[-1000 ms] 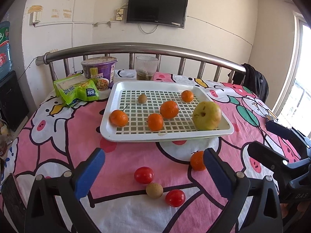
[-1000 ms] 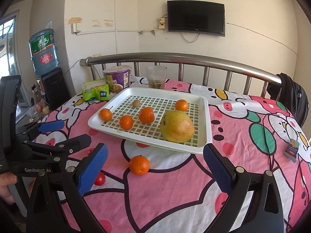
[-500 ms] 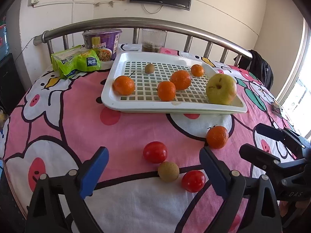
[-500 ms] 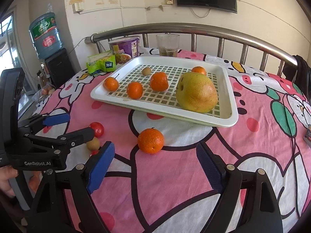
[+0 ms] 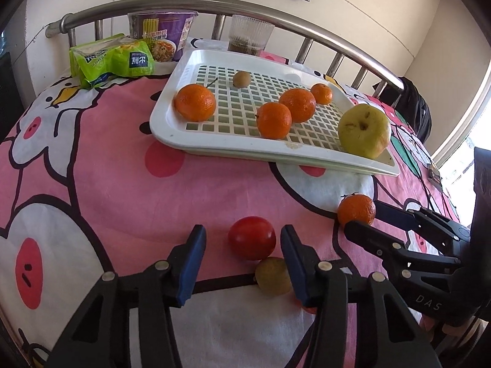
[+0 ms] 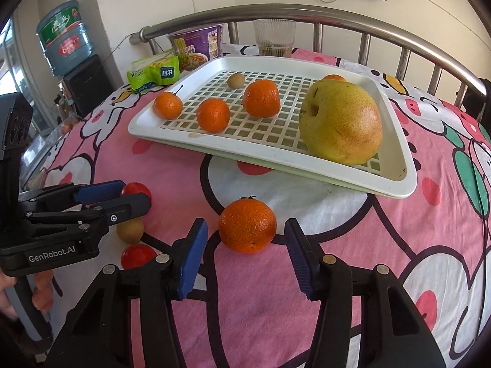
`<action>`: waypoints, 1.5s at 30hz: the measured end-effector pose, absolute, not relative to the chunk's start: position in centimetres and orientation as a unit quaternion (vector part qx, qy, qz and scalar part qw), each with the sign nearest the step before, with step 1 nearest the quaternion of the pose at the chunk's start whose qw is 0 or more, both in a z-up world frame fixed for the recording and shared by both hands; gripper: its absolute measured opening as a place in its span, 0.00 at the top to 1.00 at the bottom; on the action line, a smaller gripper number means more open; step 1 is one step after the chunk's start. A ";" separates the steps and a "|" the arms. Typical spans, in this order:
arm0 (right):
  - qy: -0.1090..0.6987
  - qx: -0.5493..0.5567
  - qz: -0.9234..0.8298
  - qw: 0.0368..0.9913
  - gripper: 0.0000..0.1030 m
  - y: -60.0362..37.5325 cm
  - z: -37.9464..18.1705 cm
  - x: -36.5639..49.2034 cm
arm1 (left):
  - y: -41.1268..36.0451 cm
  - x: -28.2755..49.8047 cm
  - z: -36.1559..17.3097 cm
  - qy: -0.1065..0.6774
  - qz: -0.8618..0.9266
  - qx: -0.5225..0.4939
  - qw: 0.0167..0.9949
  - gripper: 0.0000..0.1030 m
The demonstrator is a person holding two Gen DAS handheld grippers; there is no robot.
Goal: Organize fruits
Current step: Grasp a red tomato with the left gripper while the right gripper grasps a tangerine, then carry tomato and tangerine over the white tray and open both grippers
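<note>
Far left on the pink cartoon-print desk (image 5: 92, 165) lay a green snack packet (image 5: 112, 61), with a purple noodle cup (image 5: 161, 38) behind it and a ribbed glass (image 5: 250, 38) by the metal rail (image 5: 276, 18). The white slotted tray (image 5: 172, 122) sat mid-desk, holding four tangerines, one small brown fruit (image 5: 241, 79) and a big yellow-green pear (image 5: 364, 131) at its right end. Your left gripper (image 5: 242, 247) pointed down at the near edge; its jaws had just been closing, and the red tomato (image 5: 251, 237) sat just ahead of the blue pads (image 5: 193, 260), a visible gap on either side, nothing clamped. A brown fruit (image 5: 271, 276) touched the tomato's near side, right beside the right-hand pad. In the right wrist view a second tomato (image 6: 136, 254) lay nearer you, below your left gripper. Further right, the loose tangerine (image 6: 247, 225) rested on the cloth, near the tray's front rim but apart from it. Your right gripper (image 6: 245, 251) had also just been closing; the tangerine stood just ahead of its tips, pads (image 6: 191, 254) clear of the peel on both sides, so released, gripping nothing.
</note>
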State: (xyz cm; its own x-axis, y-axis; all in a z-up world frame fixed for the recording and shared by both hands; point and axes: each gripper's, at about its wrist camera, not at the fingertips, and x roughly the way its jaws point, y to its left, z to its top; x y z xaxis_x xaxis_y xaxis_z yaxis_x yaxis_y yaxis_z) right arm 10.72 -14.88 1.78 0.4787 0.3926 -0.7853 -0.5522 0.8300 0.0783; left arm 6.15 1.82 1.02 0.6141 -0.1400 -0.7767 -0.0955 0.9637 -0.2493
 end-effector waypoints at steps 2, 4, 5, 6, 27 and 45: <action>0.435 -0.091 0.276 0.852 0.63 -14.8 1.5 10.9 | 1.8 6.1 1.1 0.438 -0.019 -0.138 0.888 0.66; 0.435 -0.085 0.277 0.853 0.63 -15.0 1.5 10.9 | 1.7 6.0 1.3 0.439 -0.016 -0.138 0.888 0.67; 0.435 -0.082 0.278 0.853 0.63 -15.1 1.5 10.8 | 1.6 5.8 1.4 0.437 -0.015 -0.134 0.889 0.67; 0.435 -0.079 0.279 0.852 0.63 -15.3 1.5 10.8 | 1.6 5.7 1.5 0.435 -0.016 -0.133 0.890 0.67; 0.386 -0.054 0.264 0.882 0.64 -20.1 6.2 8.3 | -0.3 3.8 5.4 0.390 -0.032 -0.110 0.914 0.67; 0.354 -0.048 0.235 0.904 0.64 -23.4 9.6 10.6 | -0.9 6.0 8.4 0.360 -0.033 -0.086 0.928 0.67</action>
State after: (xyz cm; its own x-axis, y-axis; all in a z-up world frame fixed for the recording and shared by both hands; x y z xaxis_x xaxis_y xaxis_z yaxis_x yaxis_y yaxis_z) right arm 10.57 -23.40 9.59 0.6394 0.3905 -0.6623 -0.4583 0.8852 0.0794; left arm 5.97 -0.91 8.43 0.7387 -0.1231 -0.6627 -0.0004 0.9831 -0.1831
